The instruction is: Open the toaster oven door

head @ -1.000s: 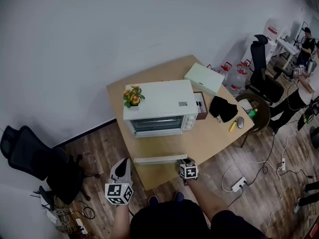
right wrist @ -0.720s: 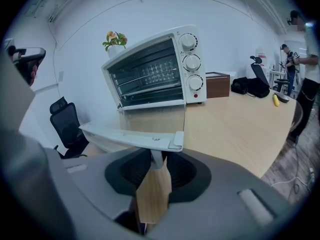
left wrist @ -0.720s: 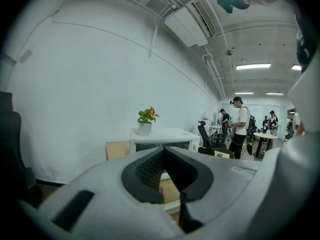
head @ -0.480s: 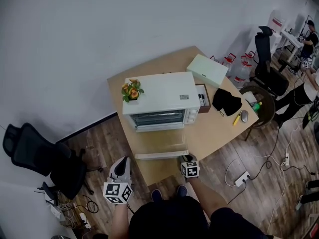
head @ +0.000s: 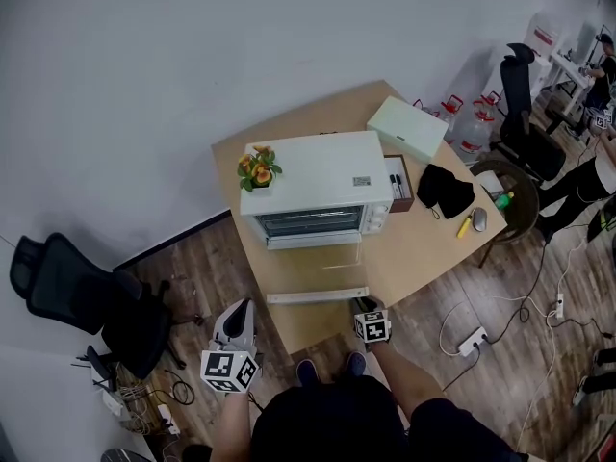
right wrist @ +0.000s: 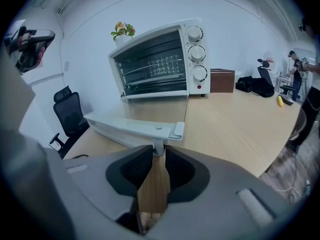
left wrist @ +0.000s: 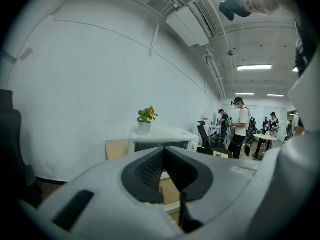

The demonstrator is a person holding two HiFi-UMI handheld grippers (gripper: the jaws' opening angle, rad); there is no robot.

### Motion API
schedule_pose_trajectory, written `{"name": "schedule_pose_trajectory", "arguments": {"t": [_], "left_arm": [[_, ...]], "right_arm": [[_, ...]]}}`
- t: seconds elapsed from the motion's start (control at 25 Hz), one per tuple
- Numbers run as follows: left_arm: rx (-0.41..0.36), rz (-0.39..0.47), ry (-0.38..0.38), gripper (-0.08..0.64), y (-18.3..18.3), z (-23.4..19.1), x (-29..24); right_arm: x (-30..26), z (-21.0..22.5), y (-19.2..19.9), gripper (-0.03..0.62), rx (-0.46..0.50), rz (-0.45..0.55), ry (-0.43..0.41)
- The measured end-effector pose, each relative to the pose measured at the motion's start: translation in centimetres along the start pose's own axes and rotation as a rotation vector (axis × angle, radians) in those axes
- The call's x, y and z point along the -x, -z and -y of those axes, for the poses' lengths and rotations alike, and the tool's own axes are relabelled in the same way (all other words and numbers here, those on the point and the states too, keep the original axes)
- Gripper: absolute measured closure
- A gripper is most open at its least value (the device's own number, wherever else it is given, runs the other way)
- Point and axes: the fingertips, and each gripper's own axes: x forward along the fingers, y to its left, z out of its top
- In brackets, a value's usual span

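The white toaster oven [head: 313, 186] stands on the wooden table [head: 423, 248], and its glass door [head: 313, 263] hangs open, folded down toward me. My right gripper [head: 358, 303] is at the right end of the door's white handle [head: 318, 296]. In the right gripper view the handle [right wrist: 135, 128] crosses just ahead, and its mounting post sits between the jaws of my right gripper [right wrist: 159, 148], which have just been closing and now pinch it. My left gripper [head: 239, 308] hangs off the table's left front, shut and empty. In the left gripper view, my left gripper [left wrist: 163, 149] points at the oven [left wrist: 162, 139].
A potted plant [head: 257, 169] stands on the oven's left top. A flat white box [head: 414, 128], a brown pen box [head: 397, 183] and a black cloth [head: 445, 189] lie to the oven's right. A black office chair [head: 67, 287] stands on the floor at left. People are at far right.
My right gripper has sunk a little with the door handle, and the door lies slightly lower. The left gripper has stayed where it was.
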Motion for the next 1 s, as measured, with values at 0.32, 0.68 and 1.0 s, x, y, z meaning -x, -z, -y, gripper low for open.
{"name": "schedule_pose_trajectory", "arguments": {"t": [0.32,0.68,1.0], "left_arm": [[0.003,-0.003,0.0,0.561,0.2,0.0,0.0],[0.007,-0.001,0.005,0.561,0.3,0.1,0.0],[0.019,0.029,0.017,0.561,-0.2,0.4,-0.2]], "right_arm": [[0.0,0.1,0.3,0.495,-0.021,-0.019,-0.013],[0.7,0.8,0.5,0.486,-0.029,-0.018,0.001],[3.9,1.8,-1.6,0.486,-0.083,0.061,0.046]]}}
